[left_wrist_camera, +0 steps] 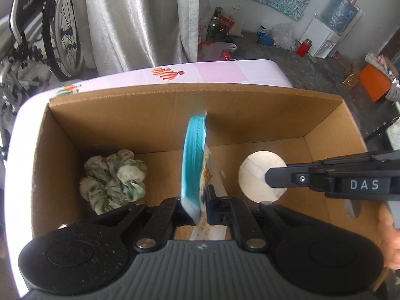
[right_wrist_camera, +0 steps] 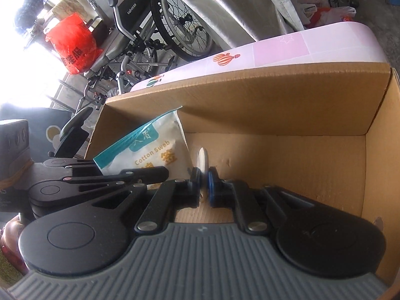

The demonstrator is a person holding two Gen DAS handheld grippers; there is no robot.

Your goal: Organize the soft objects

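Note:
An open cardboard box fills both views. A teal and white cotton swab bag stands upright over the box floor, between the slightly parted fingers of my left gripper; the pads look loose on it. My right gripper reaches in from the right, shut on the edge of a round white pad above the floor. A green and white scrunchie lies in the box's left corner.
The box rests on a pink and white surface with balloon prints. A wheelchair and a pale curtain stand behind. A red bag hangs at the left. A person's hand shows at the right edge.

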